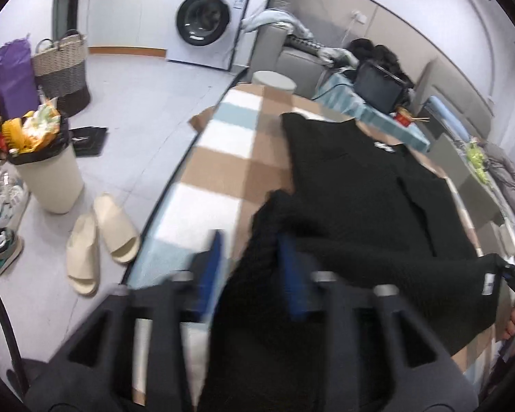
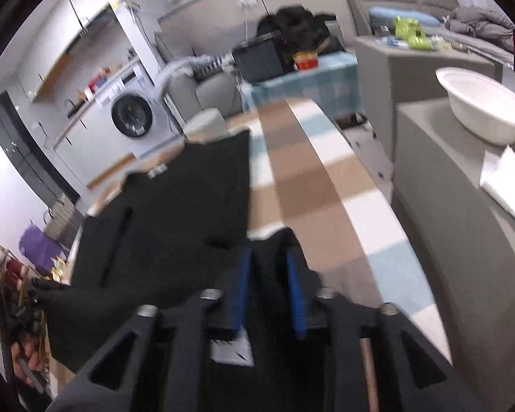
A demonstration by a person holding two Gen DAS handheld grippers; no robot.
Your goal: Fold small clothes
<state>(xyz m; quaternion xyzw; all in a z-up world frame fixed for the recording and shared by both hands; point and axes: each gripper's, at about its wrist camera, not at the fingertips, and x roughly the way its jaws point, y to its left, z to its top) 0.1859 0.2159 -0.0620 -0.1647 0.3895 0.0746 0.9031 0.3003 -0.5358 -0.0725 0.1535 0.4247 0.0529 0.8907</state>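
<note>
My left gripper (image 1: pixel 249 267) and right gripper (image 2: pixel 267 288) each pinch a near corner of the black garment (image 1: pixel 353 185), cloth bunched between the blue pads. Near hem lifted between my hands; the rest lies flat on the checked blanket (image 1: pixel 219 168), long axis running away toward the washing machine (image 1: pixel 206 20). Judged next: carry both corners forward.

One garment (image 1: pixel 353 185), two slippers (image 1: pixel 116 226), one washer (image 1: pixel 206 20).
</note>
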